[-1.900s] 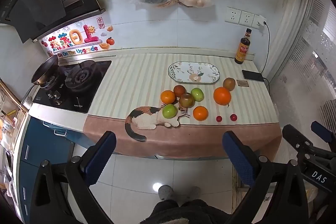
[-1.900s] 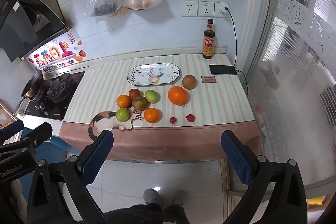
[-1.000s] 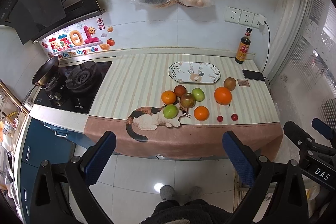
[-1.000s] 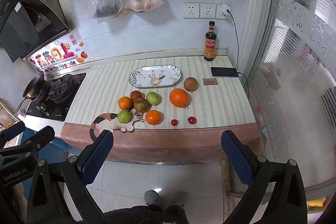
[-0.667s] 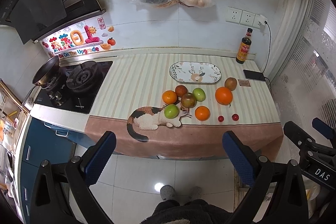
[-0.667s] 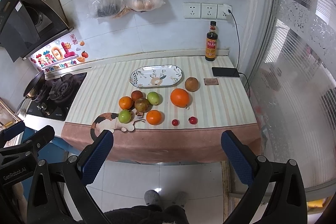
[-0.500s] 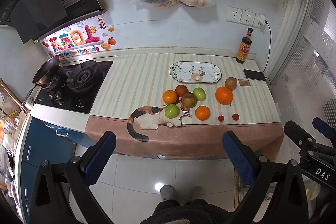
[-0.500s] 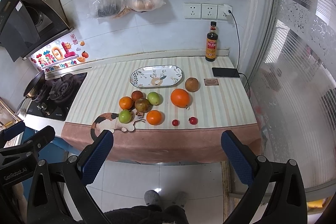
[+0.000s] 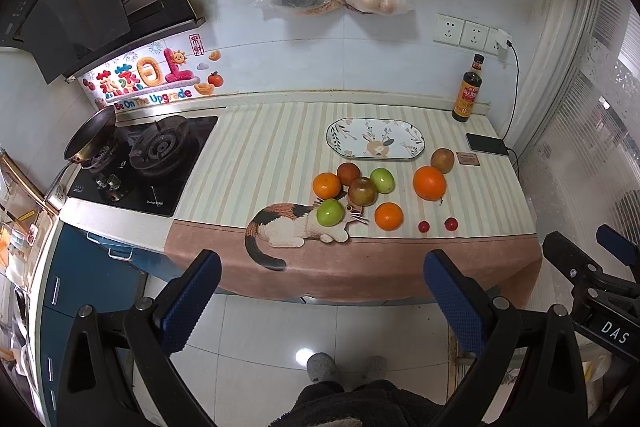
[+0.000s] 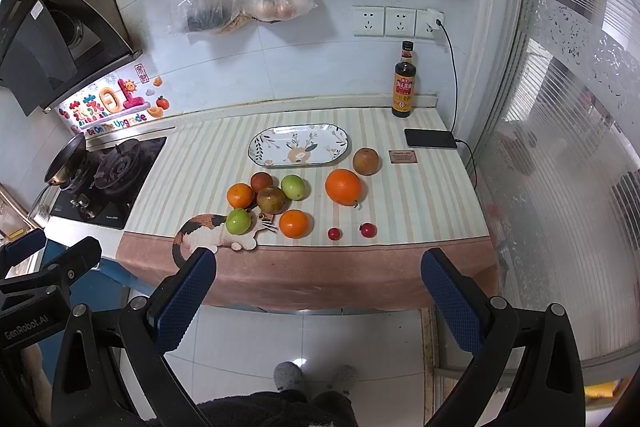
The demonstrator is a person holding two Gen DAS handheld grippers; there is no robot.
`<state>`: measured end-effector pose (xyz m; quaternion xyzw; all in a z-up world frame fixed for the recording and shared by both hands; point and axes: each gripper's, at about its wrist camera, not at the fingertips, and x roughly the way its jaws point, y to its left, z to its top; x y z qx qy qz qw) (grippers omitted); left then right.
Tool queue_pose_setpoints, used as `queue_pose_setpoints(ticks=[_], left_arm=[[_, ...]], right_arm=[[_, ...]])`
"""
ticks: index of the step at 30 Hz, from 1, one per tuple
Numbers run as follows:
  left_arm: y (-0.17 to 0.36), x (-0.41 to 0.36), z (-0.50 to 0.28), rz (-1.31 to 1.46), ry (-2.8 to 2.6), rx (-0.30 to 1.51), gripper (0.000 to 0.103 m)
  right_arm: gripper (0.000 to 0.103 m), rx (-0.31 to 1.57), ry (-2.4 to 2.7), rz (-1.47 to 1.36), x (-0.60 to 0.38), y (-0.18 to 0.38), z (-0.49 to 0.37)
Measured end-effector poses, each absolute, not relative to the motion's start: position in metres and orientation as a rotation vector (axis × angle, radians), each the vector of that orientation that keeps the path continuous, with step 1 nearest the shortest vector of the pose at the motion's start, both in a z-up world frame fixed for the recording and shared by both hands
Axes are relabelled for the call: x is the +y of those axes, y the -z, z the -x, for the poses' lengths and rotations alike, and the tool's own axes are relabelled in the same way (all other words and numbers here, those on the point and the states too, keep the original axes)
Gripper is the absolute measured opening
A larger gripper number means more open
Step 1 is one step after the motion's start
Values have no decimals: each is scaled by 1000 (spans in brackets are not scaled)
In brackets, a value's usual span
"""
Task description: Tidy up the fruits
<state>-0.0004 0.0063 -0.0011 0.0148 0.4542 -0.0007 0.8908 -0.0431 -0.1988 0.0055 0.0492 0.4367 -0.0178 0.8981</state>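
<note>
**Both grippers off the counter, fruit loose**

We see the left gripper (image 9: 322,301) and right gripper (image 10: 320,297) spread wide, holding nothing, out in front of the counter (image 10: 420,195). Fruits (image 10: 272,201) cluster near its front edge; the plate (image 10: 298,149) sits just behind them, bare.

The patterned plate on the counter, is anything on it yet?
Nothing lies on the plate; only its painted deer and leaves show. All the fruit, like the big orange, sits in front of it on the cloth.
</note>
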Motion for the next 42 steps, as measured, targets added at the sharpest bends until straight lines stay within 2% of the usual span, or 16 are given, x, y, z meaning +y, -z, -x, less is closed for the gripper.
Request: queue_pose_setpoints(ticks=[35,42], left_arm=[[-1,14,-2,-19,-11,954,103],[8,32,-26,5,-75,888,103]], right_arm=[[103,905,30,-100,-188,-7,42],[103,847,10,-201,-189,2,28]])
